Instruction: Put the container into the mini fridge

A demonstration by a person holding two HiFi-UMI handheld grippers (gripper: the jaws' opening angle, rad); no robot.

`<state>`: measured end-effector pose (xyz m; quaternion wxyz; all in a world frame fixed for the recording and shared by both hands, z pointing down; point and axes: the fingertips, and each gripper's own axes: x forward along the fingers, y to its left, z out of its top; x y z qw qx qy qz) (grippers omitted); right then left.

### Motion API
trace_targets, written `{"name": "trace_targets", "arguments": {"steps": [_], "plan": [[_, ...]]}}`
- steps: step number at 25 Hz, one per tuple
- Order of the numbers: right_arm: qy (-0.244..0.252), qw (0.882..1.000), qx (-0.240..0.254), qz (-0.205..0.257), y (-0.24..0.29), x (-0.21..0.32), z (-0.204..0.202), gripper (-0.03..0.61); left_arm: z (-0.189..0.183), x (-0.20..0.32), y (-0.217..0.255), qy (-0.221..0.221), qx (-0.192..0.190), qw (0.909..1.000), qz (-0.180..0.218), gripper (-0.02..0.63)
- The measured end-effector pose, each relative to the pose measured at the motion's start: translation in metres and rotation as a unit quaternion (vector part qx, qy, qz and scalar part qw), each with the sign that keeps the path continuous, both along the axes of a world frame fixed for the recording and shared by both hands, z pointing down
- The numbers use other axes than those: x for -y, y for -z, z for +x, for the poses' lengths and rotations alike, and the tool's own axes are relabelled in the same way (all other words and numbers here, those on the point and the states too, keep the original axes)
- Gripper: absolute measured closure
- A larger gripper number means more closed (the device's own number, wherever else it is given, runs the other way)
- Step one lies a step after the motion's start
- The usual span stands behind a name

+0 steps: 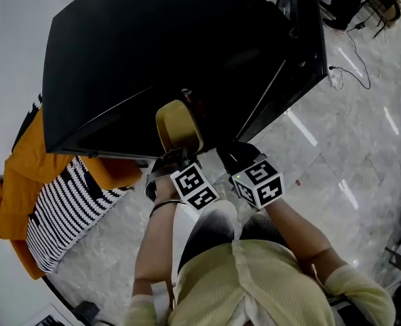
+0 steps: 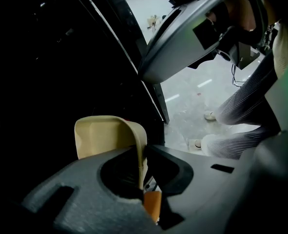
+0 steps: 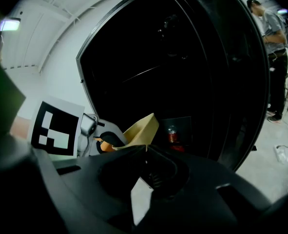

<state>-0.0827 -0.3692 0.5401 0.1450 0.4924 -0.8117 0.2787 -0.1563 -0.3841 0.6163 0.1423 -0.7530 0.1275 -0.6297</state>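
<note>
A yellow-beige container [image 1: 178, 124] hangs in front of the black mini fridge [image 1: 153, 53], whose door [image 1: 302, 39] stands open to the right. My left gripper [image 1: 178, 149] is shut on one wall of the container [image 2: 102, 135], which runs down between the jaws of that gripper [image 2: 143, 165]. Just to its right, my right gripper [image 1: 231, 156] is shut with nothing in it and stays apart from the container. In the right gripper view the container [image 3: 143, 126] shows past the right gripper [image 3: 146, 147], before the dark fridge interior, where a red can [image 3: 172, 133] stands.
An orange and striped cloth [image 1: 51, 202] lies on something left of the fridge. Cables [image 1: 353, 53] trail over the pale marble floor [image 1: 322, 168] at the upper right. A person [image 3: 273, 38] stands beyond the open door.
</note>
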Motion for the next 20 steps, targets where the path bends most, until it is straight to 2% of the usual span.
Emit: {"name": "trace_targets", "arguments": {"steps": [6, 13, 20], "plan": [[-0.03, 1.0, 0.0, -0.008, -0.008, 0.003, 0.009, 0.548, 0.004, 0.016, -0.008, -0.002, 0.011, 0.9999, 0.007, 0.572], [-0.047, 0.999, -0.001, -0.018, -0.016, 0.007, 0.016, 0.548, 0.006, 0.04, -0.018, 0.017, 0.015, 0.9997, 0.009, 0.572], [-0.054, 0.998, 0.0, -0.03, -0.022, 0.009, 0.021, 0.548, 0.004, 0.061, -0.03, -0.003, 0.055, 0.9983, 0.018, 0.572]]}}
